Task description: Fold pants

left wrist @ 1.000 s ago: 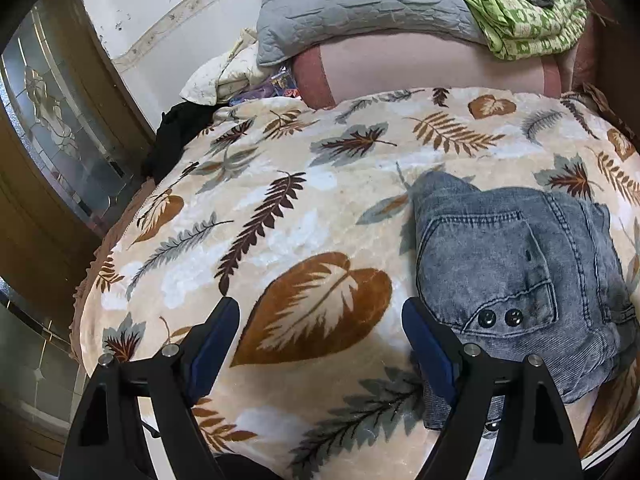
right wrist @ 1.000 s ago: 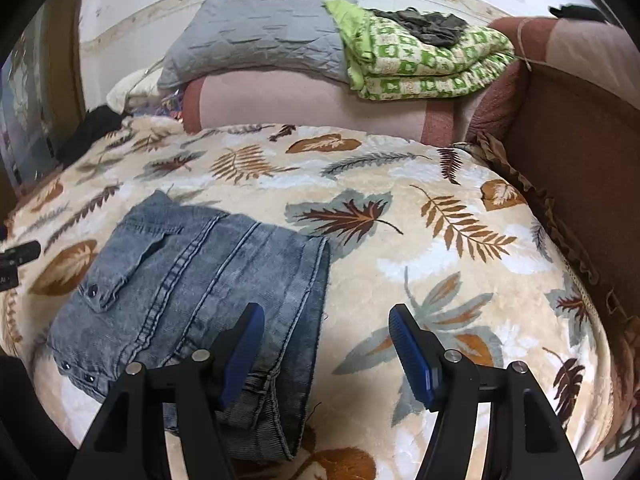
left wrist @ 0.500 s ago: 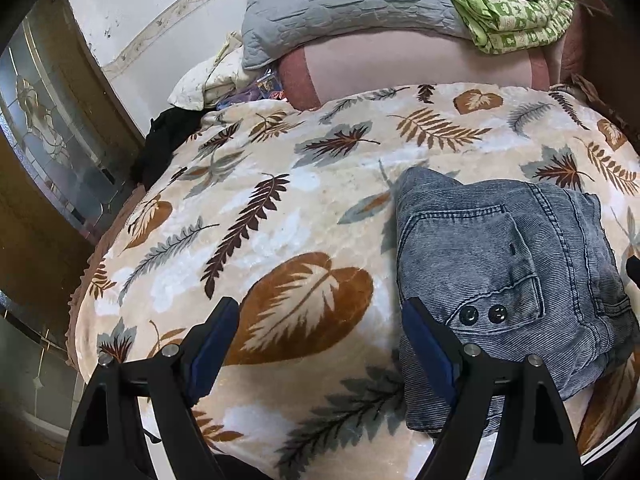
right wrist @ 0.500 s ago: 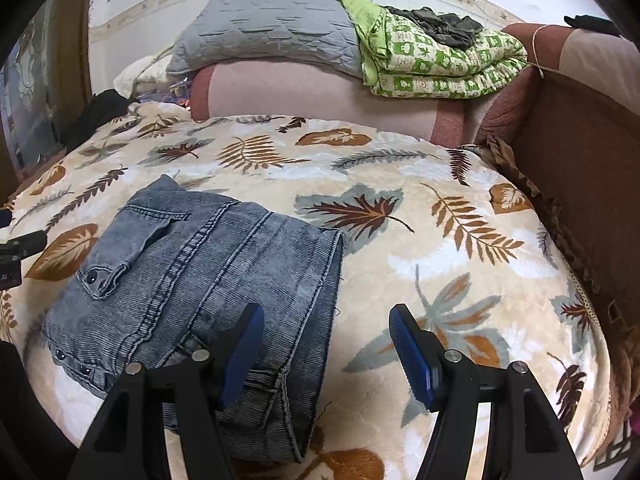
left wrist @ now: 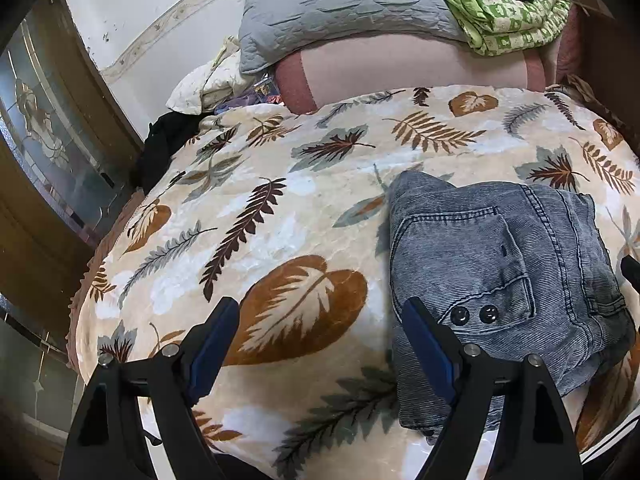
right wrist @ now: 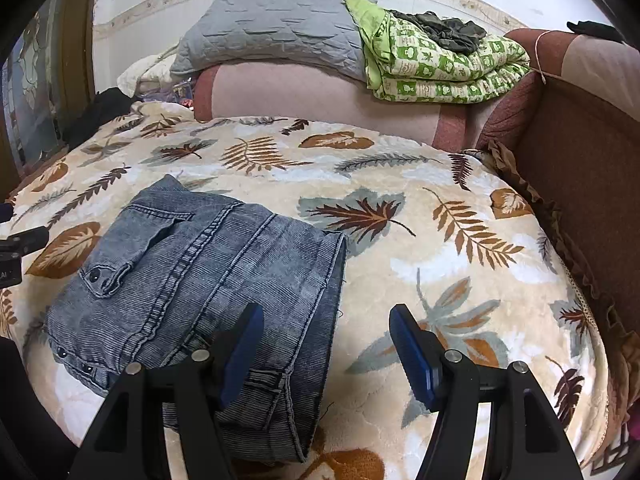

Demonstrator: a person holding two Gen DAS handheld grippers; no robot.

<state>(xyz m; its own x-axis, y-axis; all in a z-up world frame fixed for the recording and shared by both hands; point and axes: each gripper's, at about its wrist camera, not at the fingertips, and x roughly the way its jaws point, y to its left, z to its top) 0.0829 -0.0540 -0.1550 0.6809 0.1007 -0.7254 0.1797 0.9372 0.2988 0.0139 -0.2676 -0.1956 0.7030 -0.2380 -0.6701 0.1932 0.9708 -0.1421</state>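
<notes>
A pair of grey-blue denim pants (left wrist: 492, 272) lies folded into a compact bundle on a leaf-patterned blanket (left wrist: 280, 220); a back pocket with two dark buttons faces up. In the right wrist view the pants (right wrist: 208, 280) sit left of centre near the bed's front edge. My left gripper (left wrist: 320, 344) hovers open over bare blanket, its right finger at the bundle's left edge. My right gripper (right wrist: 326, 348) stands open above the bundle's right edge, holding nothing. The left gripper's body (right wrist: 16, 252) shows at the left border of the right wrist view.
A pink headboard cushion (right wrist: 320, 100) carries a grey quilted pillow (right wrist: 272, 28) and a folded green patterned quilt (right wrist: 444, 68) with a dark garment on top. A brown upholstered side (right wrist: 580, 168) bounds the bed on the right. A glass-panelled door (left wrist: 48, 152) stands on the left.
The left wrist view has shifted a little, so the pants bundle sits slightly lower and further left in it. Both grippers stay open and the pants lie unchanged.
</notes>
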